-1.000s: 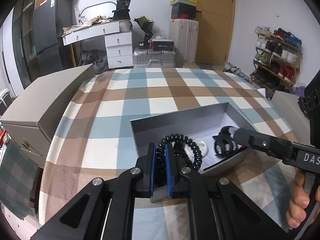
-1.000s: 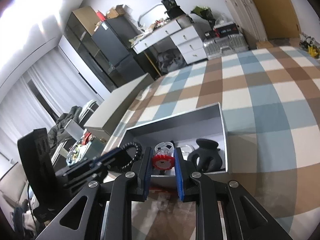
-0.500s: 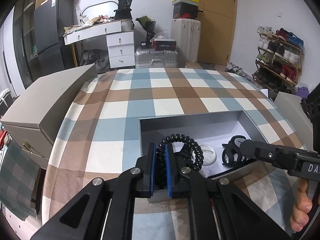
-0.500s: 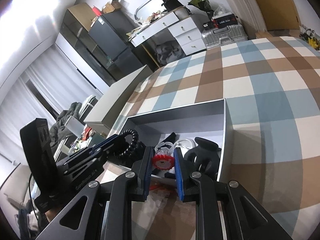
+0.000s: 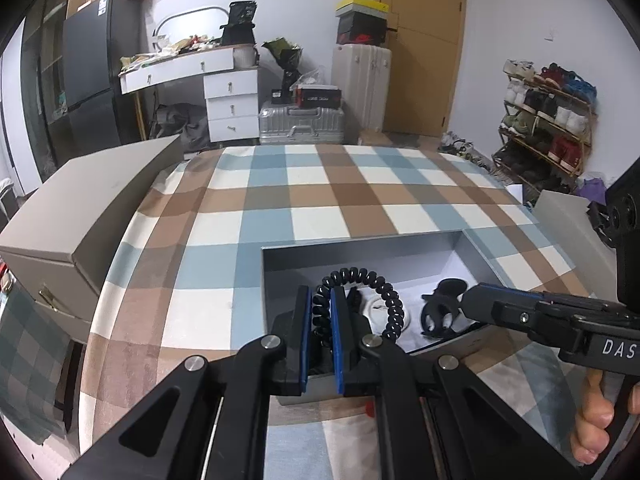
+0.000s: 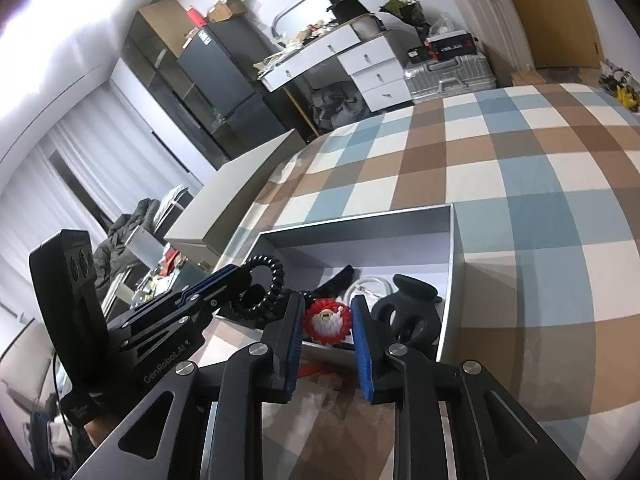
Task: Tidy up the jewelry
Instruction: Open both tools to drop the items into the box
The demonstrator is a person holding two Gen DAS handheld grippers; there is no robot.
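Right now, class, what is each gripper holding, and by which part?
The left gripper is shut on a black spiral hair tie, pinching one side of its loop. The right gripper clamps a red and white ornament by its sides.

Open box (image 5: 360, 254) on checked cloth (image 5: 320, 196), perhaps clip (image 6: 408, 304) inside.

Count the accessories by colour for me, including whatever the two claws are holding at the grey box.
Black: 3 (coil tie in the left claw; hair clip and slim piece in the box)
White: 1 (ring in the box)
Red and white: 1 (Santa charm in the right claw)
Total: 5
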